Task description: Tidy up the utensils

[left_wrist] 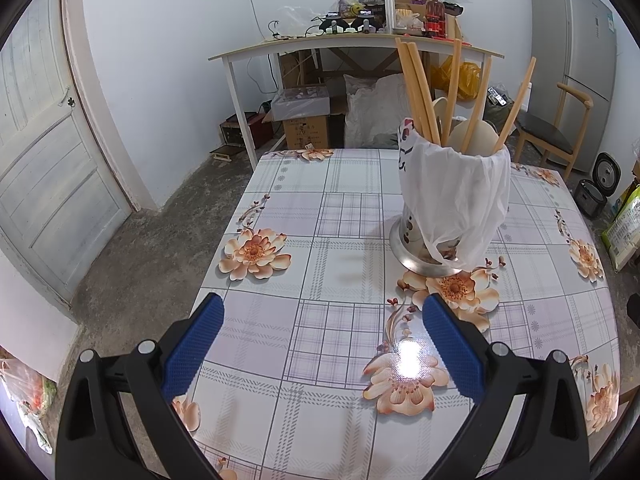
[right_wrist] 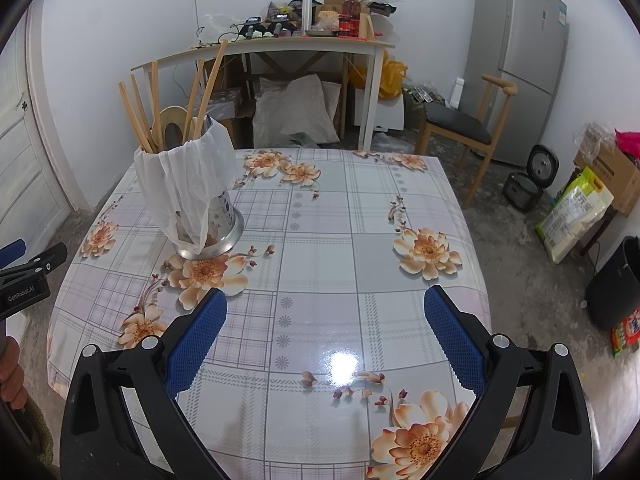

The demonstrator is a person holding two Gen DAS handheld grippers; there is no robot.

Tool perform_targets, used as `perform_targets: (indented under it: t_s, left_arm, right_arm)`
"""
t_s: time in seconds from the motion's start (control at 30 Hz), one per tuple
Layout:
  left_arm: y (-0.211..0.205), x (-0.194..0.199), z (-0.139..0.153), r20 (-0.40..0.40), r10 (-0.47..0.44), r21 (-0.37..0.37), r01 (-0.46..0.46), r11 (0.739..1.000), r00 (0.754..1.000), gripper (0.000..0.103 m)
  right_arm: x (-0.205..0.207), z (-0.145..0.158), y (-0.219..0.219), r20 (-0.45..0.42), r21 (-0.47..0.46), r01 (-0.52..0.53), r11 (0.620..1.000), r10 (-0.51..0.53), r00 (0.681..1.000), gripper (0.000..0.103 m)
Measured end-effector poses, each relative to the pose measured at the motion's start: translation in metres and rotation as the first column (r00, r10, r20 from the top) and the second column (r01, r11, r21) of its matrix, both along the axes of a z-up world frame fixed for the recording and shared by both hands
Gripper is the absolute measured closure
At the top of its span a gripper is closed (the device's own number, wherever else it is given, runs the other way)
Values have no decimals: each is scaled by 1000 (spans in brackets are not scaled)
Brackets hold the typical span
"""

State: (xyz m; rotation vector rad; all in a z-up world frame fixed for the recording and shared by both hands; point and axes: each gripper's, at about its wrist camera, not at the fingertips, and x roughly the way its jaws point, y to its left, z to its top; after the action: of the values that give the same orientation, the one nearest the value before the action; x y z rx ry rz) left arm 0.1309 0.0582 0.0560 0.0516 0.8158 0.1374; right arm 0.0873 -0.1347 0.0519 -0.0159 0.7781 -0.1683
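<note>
While both claws gape, utensil holder [left_wrist: 454, 204] sits ahead, apart.

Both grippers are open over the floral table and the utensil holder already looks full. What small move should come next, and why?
Probably ease both grippers back and finish. The wooden chopsticks and pale spoons already stand in the metal utensil holder draped with a white plastic bag. The floral plaid tablecloth shows no loose utensil in either view. The left gripper and right gripper are open, holding nothing.
</note>
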Motion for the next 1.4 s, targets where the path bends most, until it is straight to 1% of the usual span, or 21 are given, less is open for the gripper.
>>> perform_targets:
  t_s: [1.4]
  left_arm:
    - [-1,1,1,0,-1,8,1,1000,1000,6]
  right_arm:
    - [1,2,3,0,-1,-3,1000,3,1000,8]
